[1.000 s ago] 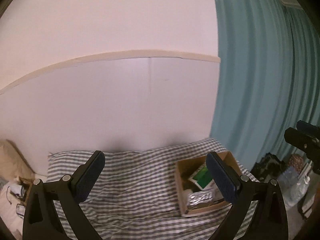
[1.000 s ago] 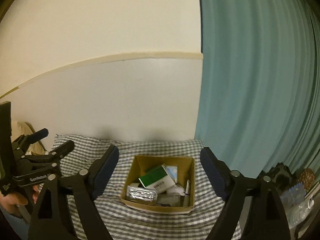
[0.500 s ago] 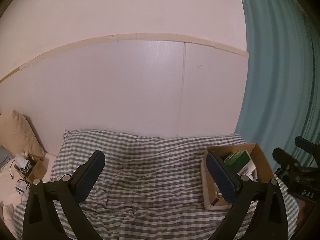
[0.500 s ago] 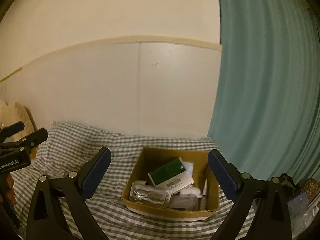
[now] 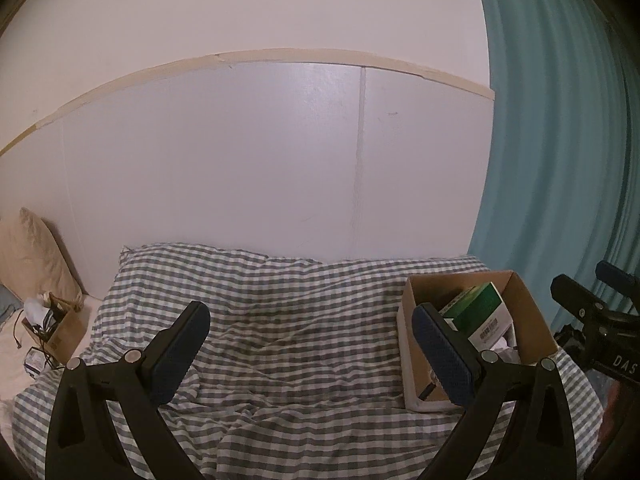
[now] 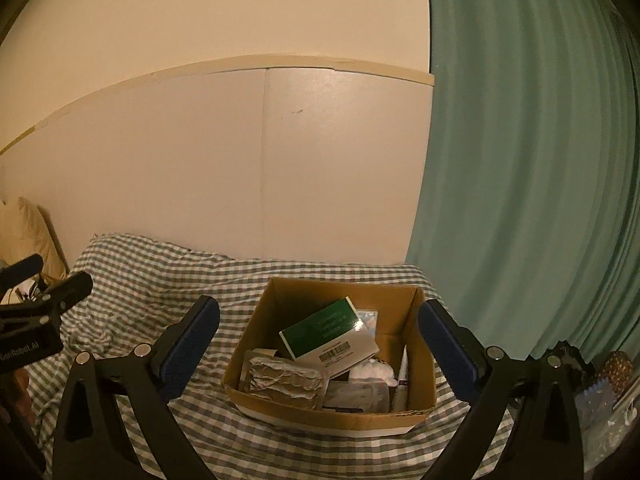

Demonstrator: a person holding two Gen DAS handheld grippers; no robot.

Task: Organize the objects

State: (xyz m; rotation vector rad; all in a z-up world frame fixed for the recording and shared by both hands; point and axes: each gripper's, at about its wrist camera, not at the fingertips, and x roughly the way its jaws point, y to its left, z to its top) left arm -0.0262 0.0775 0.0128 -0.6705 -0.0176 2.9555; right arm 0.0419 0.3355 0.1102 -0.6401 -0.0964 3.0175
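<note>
Left tool [image 5: 310,350] spread wide and holding nothing, poised above the checked blanket [image 5: 300,344] on the bed, its right finger [image 5: 442,354] overlapping the near left wall of the cardboard box [image 5: 528,312] in that view. Right tool [image 6: 318,346] likewise spread wide and holding nothing, framing the same cardboard box [image 6: 332,416] between its two fingers without touching it. Box sitting open on the blanket toward the right end of the bed, close to the teal curtain [image 6: 520,160]. Inside, a green and white carton [image 6: 328,332] lying tilted on top of the rest, a crinkled silver foil pack [image 6: 284,380] at the front left, some white wadding [image 6: 374,372] beside it, and more packets underneath too jumbled to tell apart. Beyond the bed, a pale panelled wall [image 5: 240,160] topped by a strip of tan tape. Far left, a beige pillow [image 5: 28,256] propped against the wall and a smaller brown box [image 5: 56,332] stuffed with cables and odds and ends. Each tool visible at the edge of the other's view, well apart.
</note>
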